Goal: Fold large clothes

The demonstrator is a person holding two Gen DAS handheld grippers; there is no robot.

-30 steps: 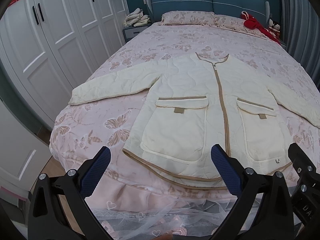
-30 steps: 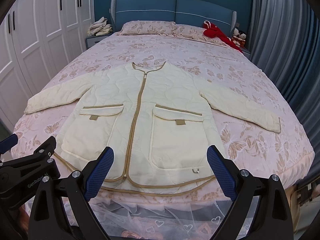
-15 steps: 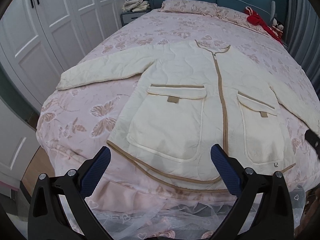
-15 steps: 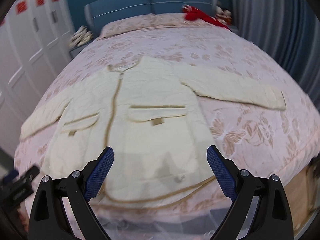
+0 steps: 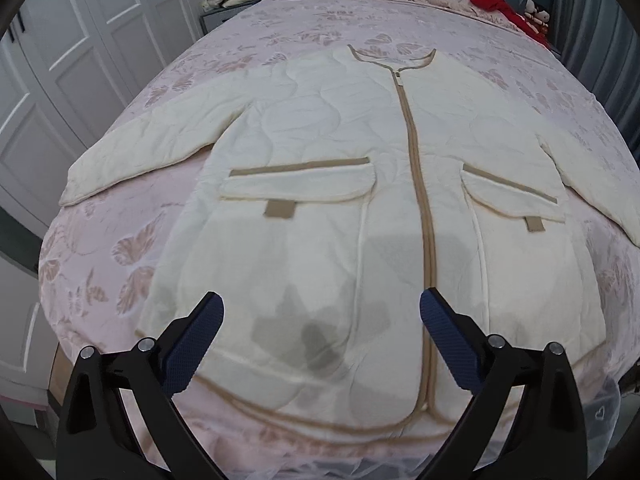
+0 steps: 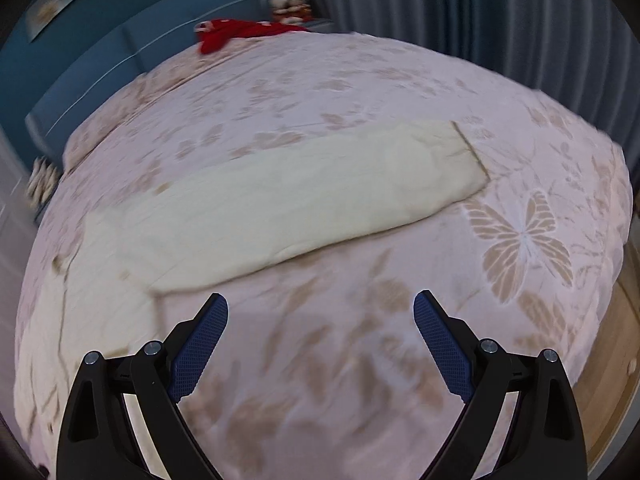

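A cream quilted jacket with tan trim, a centre zip and two flap pockets lies flat, front up, on the pink bed, sleeves spread out. My left gripper is open and empty, hovering over the jacket's lower hem left of the zip. In the right wrist view the jacket's right sleeve stretches across the bed, its cuff at the right. My right gripper is open and empty, above the bedspread just short of that sleeve. This view is motion-blurred.
White wardrobe doors stand left of the bed. A red garment and pillows lie near the blue headboard. Grey curtains hang on the right. Wooden floor shows past the bed's right edge.
Both grippers moved forward and lower over the bed. The left came in over the jacket's hem. The right swung to the right, from the jacket's body toward its right sleeve.
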